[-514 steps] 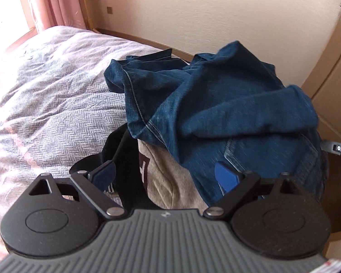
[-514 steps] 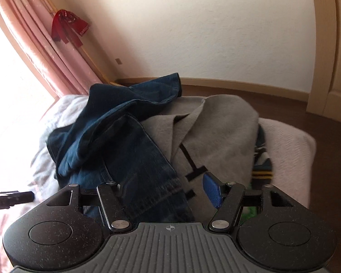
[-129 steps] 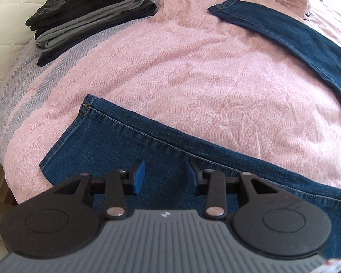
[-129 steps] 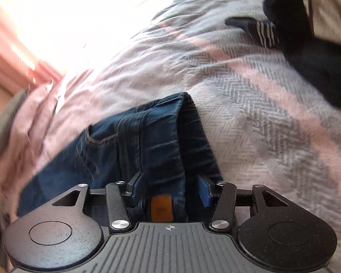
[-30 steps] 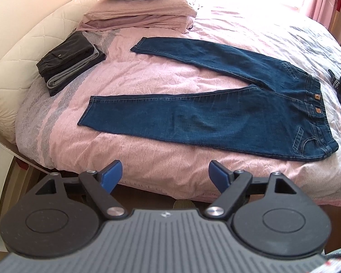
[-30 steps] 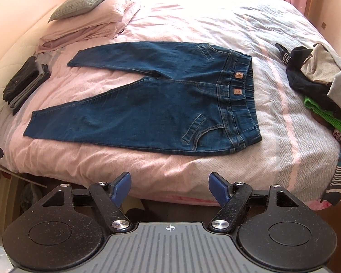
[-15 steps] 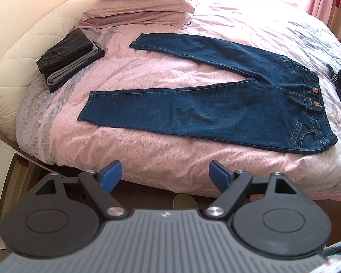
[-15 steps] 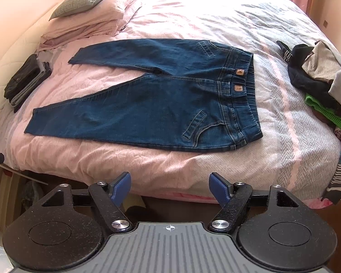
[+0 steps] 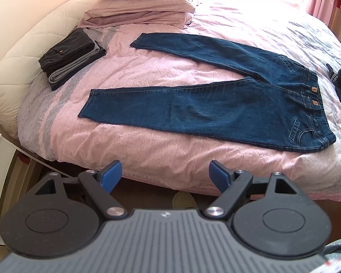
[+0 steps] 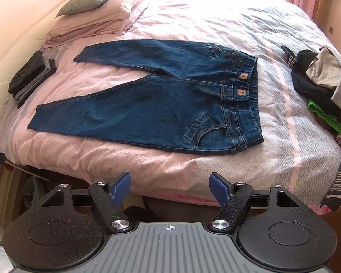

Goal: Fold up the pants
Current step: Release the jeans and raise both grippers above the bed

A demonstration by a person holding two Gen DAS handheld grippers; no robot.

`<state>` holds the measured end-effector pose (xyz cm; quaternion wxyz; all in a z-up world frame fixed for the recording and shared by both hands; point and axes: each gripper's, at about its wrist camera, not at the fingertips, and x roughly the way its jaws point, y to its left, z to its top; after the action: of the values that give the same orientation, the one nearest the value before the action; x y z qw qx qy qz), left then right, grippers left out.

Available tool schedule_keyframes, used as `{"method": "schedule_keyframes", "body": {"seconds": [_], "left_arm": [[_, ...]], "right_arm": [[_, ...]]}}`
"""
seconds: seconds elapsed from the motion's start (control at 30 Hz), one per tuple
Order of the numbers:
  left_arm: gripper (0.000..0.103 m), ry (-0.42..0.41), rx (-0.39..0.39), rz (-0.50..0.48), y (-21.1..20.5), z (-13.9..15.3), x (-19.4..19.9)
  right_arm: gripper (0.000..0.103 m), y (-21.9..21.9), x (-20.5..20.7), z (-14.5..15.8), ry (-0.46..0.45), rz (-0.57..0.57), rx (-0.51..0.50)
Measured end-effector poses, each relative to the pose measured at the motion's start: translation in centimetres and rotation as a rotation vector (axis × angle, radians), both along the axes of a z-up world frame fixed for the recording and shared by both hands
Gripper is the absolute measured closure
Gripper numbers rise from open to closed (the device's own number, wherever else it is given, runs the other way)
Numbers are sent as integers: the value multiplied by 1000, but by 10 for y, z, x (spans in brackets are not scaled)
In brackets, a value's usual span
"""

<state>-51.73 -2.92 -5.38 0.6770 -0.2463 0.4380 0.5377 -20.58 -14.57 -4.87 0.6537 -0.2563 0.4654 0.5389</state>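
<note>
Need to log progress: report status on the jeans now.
Left gripper open, empty; right gripper open, empty. Jeans flat on bed, legs spread, unfolded. Nothing on them.

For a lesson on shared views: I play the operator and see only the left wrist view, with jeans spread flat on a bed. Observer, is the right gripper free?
Observer: Yes. The right gripper is open with nothing between its fingers, short of the bed's near edge.
Operator: What lies beyond the waistband of the jeans?
Observer: A loose pile of clothes, with a grey garment on top and a green knit nearer the camera.
Operator: Does anything hang off the bed?
Observer: A striped cloth drapes over the near edge, below that pile.
</note>
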Motion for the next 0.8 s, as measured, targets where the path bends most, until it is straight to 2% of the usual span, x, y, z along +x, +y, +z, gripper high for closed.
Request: {"method": "schedule_keyframes", "body": {"seconds": [0.57, 0.8], "left_arm": [[22, -6, 6, 25, -11, 2, 9], [22, -20, -10, 15, 7, -5, 16]], "right_arm": [[30, 3, 9, -1, 14, 37, 5], [30, 17, 16, -6, 24, 30, -9]]}}
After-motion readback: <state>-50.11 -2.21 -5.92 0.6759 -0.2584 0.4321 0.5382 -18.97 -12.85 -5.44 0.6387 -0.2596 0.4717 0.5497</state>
